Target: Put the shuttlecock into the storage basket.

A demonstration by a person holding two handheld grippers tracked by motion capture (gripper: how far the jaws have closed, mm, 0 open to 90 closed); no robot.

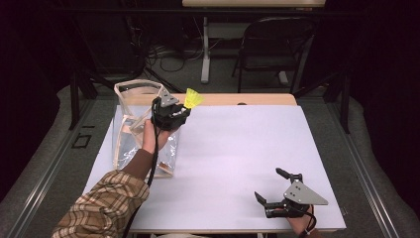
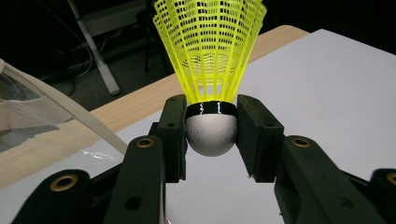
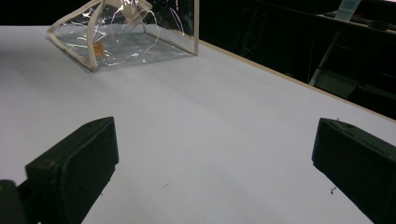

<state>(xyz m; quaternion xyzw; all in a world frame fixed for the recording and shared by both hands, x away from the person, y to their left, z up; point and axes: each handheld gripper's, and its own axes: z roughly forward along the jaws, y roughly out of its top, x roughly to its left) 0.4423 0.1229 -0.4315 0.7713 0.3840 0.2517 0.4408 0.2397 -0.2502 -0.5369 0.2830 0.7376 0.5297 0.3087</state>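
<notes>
A yellow shuttlecock (image 1: pixel 193 98) with a white cork base (image 2: pixel 210 133) is held in my left gripper (image 1: pixel 184 110), whose jaws are shut on the base with the yellow skirt (image 2: pixel 209 46) pointing away. That gripper hovers above the table's far left, just right of a clear plastic bag (image 1: pixel 136 126) with beige trim, also seen in the right gripper view (image 3: pixel 123 39). My right gripper (image 1: pixel 271 185) rests near the table's front right edge, its jaws wide open with nothing between them (image 3: pixel 212 158).
The white table top (image 1: pixel 237 148) spreads between the two grippers. A wooden strip (image 1: pixel 247 99) runs along its far edge. Beyond stand a black folding chair (image 1: pixel 270 44) and a table leg (image 1: pixel 205 49) with cables on the floor.
</notes>
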